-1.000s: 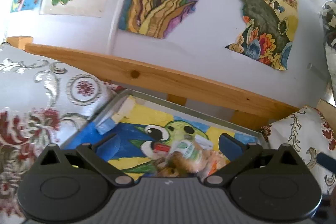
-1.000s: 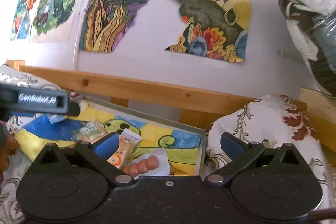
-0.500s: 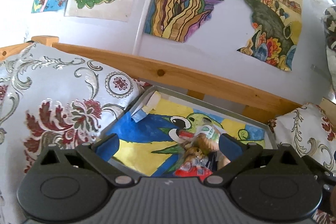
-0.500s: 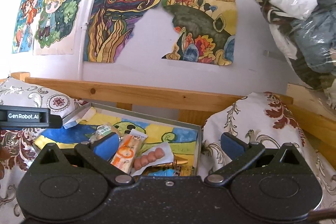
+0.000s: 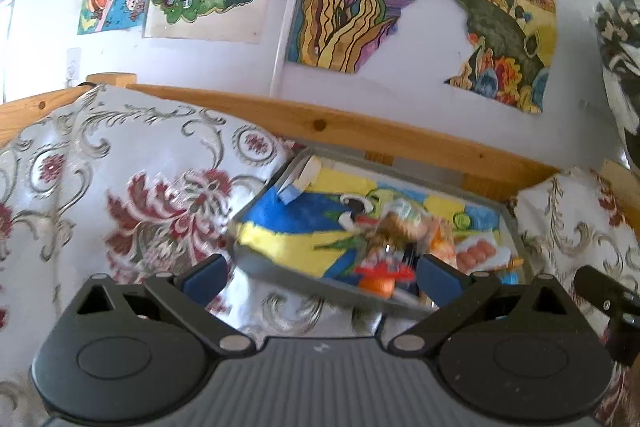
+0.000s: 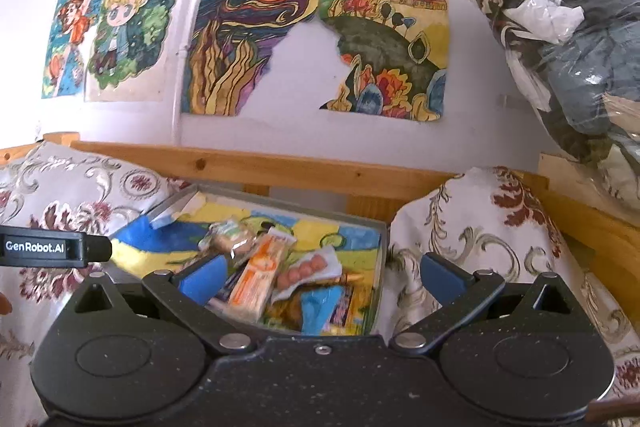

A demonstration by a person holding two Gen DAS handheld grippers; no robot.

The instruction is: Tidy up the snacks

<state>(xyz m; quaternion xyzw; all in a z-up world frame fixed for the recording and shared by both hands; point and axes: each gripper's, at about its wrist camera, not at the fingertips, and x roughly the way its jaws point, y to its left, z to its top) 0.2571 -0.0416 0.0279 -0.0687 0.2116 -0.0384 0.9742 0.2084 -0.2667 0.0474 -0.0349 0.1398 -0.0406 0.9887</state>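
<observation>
A shallow grey tray (image 6: 382, 247) lined with a blue-and-yellow drawing lies between two floral cushions and holds several snack packets. Among them are an orange-and-white bar packet (image 6: 260, 277), a clear pack of small sausages (image 6: 308, 267), a clear bag of buns (image 6: 228, 237) and a blue wrapper (image 6: 316, 307). In the left wrist view the same tray (image 5: 288, 275) shows with the snack pile (image 5: 400, 239) blurred at its right end. My left gripper (image 5: 322, 273) hangs open in front of the tray. My right gripper (image 6: 320, 277) is open above the tray's near right part, holding nothing.
Floral cushions (image 5: 120, 195) (image 6: 480, 235) flank the tray, and a wooden rail (image 6: 280, 167) runs behind it. Drawings (image 6: 256, 35) cover the white wall. A plastic-wrapped bundle of clothes (image 6: 580, 47) bulges at the upper right. The left gripper's body (image 6: 52, 249) juts in at the right view's left edge.
Both grippers have pulled back and up from the tray, so more of it, the cushions and the wall shows. Both stayed open and empty. The snacks lie as before.
</observation>
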